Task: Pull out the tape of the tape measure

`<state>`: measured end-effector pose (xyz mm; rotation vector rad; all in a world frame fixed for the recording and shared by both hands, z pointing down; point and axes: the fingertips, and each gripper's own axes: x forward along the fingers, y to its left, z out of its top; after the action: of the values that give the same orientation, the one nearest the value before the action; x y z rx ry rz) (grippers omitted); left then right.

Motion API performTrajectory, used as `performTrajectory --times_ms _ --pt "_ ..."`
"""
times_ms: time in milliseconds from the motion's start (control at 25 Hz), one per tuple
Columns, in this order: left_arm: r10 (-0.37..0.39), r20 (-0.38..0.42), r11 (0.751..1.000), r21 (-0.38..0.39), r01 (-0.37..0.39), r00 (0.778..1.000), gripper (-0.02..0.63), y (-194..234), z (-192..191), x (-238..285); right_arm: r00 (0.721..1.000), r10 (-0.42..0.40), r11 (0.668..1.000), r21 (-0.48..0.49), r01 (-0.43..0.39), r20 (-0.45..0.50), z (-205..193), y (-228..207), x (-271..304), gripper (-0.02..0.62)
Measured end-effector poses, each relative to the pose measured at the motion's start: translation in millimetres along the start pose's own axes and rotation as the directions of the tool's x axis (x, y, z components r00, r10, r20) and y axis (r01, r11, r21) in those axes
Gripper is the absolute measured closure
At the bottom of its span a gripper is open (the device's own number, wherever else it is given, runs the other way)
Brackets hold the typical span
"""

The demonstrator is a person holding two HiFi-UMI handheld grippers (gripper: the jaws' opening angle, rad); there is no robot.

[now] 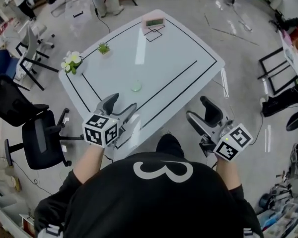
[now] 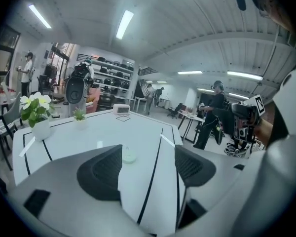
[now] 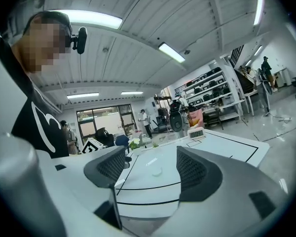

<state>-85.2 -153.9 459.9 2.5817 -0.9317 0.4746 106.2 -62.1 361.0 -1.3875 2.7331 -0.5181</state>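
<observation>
The tape measure [image 1: 135, 87] is a small round pale-green disc lying in the middle of the white table [image 1: 179, 58]. No tape is pulled out of it. My left gripper [image 1: 120, 107] hovers over the table's near edge, open and empty, with the tape measure [image 2: 129, 157] ahead between its jaws. My right gripper [image 1: 202, 114] hangs off the table's near right edge, also open and empty. In the right gripper view the tape measure [image 3: 157, 172] lies far ahead of the right gripper [image 3: 152, 168]. In the left gripper view the left gripper [image 2: 148, 164] is well short of the disc.
A white pot of flowers [image 1: 72, 62] and a small green plant [image 1: 104, 48] stand at the table's far left. A digital clock [image 1: 154, 22] sits at the far corner. Black office chairs [image 1: 39, 138] stand left of the table. Black lines mark the tabletop.
</observation>
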Motion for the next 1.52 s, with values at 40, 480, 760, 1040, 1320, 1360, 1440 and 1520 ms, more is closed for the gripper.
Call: performTrajectory --times_ms 40,480,760,1040,1320,1360,1440,1520 --pt "0.018 -0.006 1.0 -0.007 -0.018 1.0 0.288 3 1 7 1.0 0.018 1.0 0.004 -0.018 -0.006 3 -10 6 0.282" --pt "0.241 -0.106 0.961 -0.114 -0.252 0.965 0.287 37 -6 78 0.971 0.221 0.975 0.024 -0.22 -0.088 36 -113 74 0.282" --pt "0.342 -0.17 0.928 -0.092 -0.361 0.924 0.27 54 -23 109 0.927 0.345 0.938 0.027 -0.345 -0.144 42 -140 106 0.281" --pt "0.418 -0.221 0.892 -0.081 -0.444 0.881 0.268 65 -40 125 0.883 0.428 0.901 0.012 -0.434 -0.191 43 -156 127 0.281" --pt "0.452 -0.246 0.878 -0.048 -0.476 0.858 0.279 65 -51 134 0.844 0.48 0.872 0.025 -0.489 -0.24 27 -159 135 0.281" --pt "0.457 -0.249 0.876 -0.043 -0.481 0.854 0.291 66 -51 134 0.839 0.485 0.869 0.026 -0.495 -0.246 25 -159 136 0.281" --pt "0.476 -0.254 0.868 -0.02 -0.497 0.842 0.323 69 -52 134 0.83 0.496 0.862 0.027 -0.506 -0.255 22 -158 138 0.281" --pt "0.493 -0.262 0.859 -0.003 -0.512 0.83 0.372 71 -54 133 0.82 0.506 0.855 0.028 -0.518 -0.268 19 -156 137 0.281"
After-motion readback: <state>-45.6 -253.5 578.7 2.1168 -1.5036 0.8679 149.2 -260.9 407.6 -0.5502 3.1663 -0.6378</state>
